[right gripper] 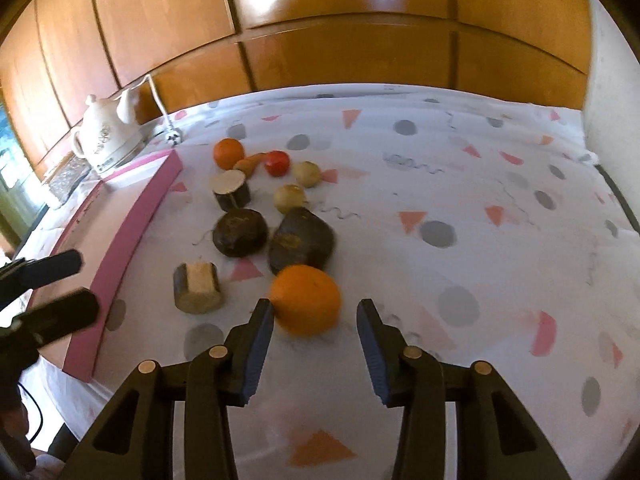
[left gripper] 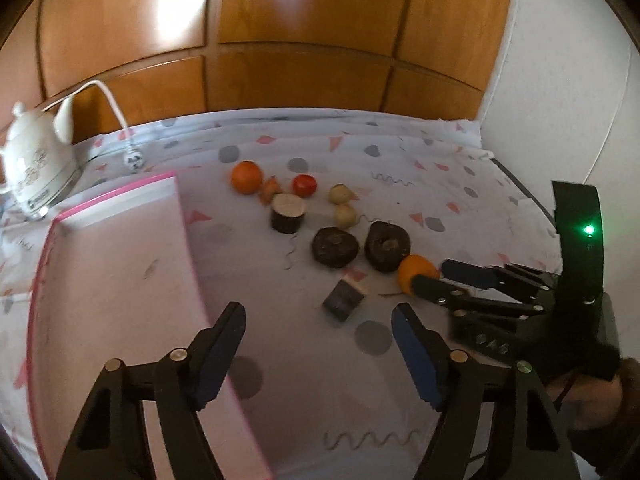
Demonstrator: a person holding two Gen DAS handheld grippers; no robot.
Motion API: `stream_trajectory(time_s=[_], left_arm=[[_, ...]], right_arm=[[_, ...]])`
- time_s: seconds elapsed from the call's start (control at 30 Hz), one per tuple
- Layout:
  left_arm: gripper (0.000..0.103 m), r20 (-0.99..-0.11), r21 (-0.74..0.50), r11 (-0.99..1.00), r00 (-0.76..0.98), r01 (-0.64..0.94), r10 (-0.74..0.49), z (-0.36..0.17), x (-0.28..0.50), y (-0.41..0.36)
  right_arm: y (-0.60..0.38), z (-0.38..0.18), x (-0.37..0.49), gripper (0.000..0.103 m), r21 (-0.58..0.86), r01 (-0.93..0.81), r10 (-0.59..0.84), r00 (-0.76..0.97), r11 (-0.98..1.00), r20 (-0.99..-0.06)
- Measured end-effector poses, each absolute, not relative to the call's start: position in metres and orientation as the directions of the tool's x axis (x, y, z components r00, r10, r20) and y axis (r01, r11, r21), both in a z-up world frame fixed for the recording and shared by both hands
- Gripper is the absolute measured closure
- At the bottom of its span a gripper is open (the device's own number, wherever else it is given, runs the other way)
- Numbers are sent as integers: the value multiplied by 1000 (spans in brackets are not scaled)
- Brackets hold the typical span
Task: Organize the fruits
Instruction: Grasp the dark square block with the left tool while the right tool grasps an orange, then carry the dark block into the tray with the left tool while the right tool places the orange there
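- Several glossy wooden cabinet panels fill the back of the room, white wall on the right.
- Patterned tablecloth covers the whole surface, dots and triangles everywhere.
- Pink tray sits at the left, white teapot behind it.
- Fruits lie mid-cloth: two dark avocados, cut chunks, red tomato, far orange.
- Near orange sits at the right gripper; jaws apart, left pad touching, not clamped.
- Left gripper hovers by the tray edge, released, nothing between.
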State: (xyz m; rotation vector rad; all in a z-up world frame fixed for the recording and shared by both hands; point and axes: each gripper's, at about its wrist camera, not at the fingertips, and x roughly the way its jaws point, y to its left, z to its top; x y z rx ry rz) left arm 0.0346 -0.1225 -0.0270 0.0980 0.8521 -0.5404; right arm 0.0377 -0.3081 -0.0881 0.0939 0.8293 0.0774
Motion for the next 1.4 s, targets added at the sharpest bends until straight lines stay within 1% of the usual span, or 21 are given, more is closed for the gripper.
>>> stream_trajectory(time_s=[0.13,0.2,0.23,0.37,0.43,0.5,0.57,0.77,0.9,1.0,1.2,1.4], left_arm=[[35,-760,-127,851,502,509,-414,-38,46,-140],[42,-770,-136,852,487,506,-412,-45,53,-146],[42,-776,-137,854,481,502,-408,-49,56,-148],[43,-797,-152,861,455,486,-398,-62,66,-152],[47,-798,-158,865,455,477,-396,-65,68,-152],[60,-803,-169,862,440,478,-402,-69,72,-154],[68,-800,-181,856,433,485,-415,-71,73,-157],[69,-789,-200,863,446,465,-423,-68,69,-150],[69,-761,-199,870,489,451,-427,-53,60,-135],[69,-746,-179,894,536,410,-395,-41,55,-118],[69,-734,-179,938,596,295,-327,-26,58,-76],[69,-733,-168,967,632,192,-253,-26,59,-39]], right_arm=[[-303,-94,50,59,106,-32,101,659,994,-745],[-304,-95,51,59,118,-33,111,654,992,-748],[-304,-96,51,62,112,-34,107,653,993,-750],[-307,-97,51,62,125,-51,128,650,991,-749],[-308,-99,52,62,138,-54,140,646,989,-751],[-307,-100,53,62,138,-56,142,642,989,-754],[-307,-101,53,62,135,-54,138,642,989,-754],[-306,-102,53,62,131,-52,133,646,990,-752],[-305,-101,50,63,127,-51,130,641,991,-756],[-303,-100,48,64,112,-45,115,639,993,-760],[-298,-99,44,64,87,-40,93,634,995,-768],[-288,-98,37,64,79,-65,102,625,995,-774]])
